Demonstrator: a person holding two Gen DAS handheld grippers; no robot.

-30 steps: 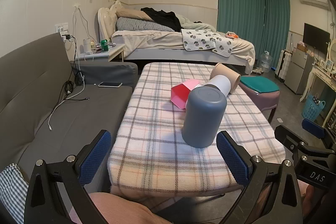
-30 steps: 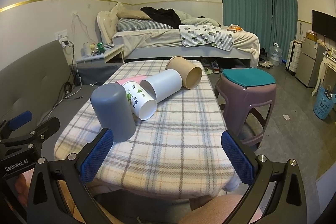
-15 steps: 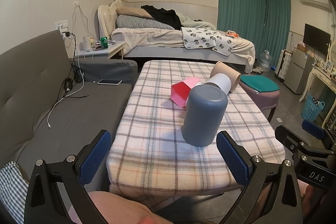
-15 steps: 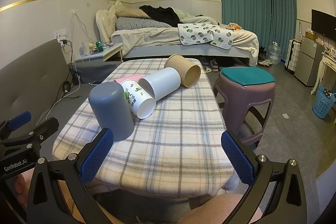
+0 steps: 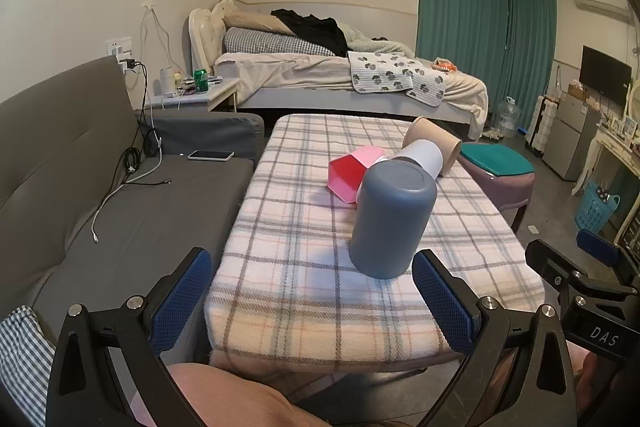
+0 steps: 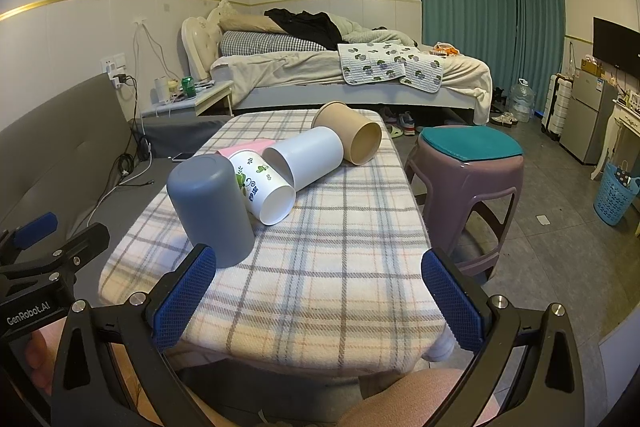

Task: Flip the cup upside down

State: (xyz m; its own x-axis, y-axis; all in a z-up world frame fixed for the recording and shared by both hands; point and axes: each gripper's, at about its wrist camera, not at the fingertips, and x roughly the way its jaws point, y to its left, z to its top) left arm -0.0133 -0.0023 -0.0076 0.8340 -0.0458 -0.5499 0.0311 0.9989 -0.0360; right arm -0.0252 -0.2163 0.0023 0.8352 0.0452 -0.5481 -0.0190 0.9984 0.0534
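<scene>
A grey cup [image 5: 390, 217] stands upside down, mouth on the plaid tablecloth [image 5: 304, 267], near the table's front edge; it also shows in the right wrist view [image 6: 210, 207]. Behind it several cups lie on their sides: a pink one [image 5: 350, 175], a white one with a leaf print [image 6: 266, 191], a plain white one [image 6: 308, 157] and a tan one [image 6: 352, 137]. My left gripper [image 5: 312, 301] is open and empty, in front of the table's near edge. My right gripper [image 6: 320, 299] is open and empty, also short of the table.
A grey sofa [image 5: 80, 195] with a phone [image 5: 211, 155] and cables runs along the left of the table. A purple stool with a teal cushion [image 6: 470, 163] stands to the right. A bed [image 6: 340, 75] lies beyond the table.
Both views have shifted only slightly. The cups have not moved and both grippers remain open.
</scene>
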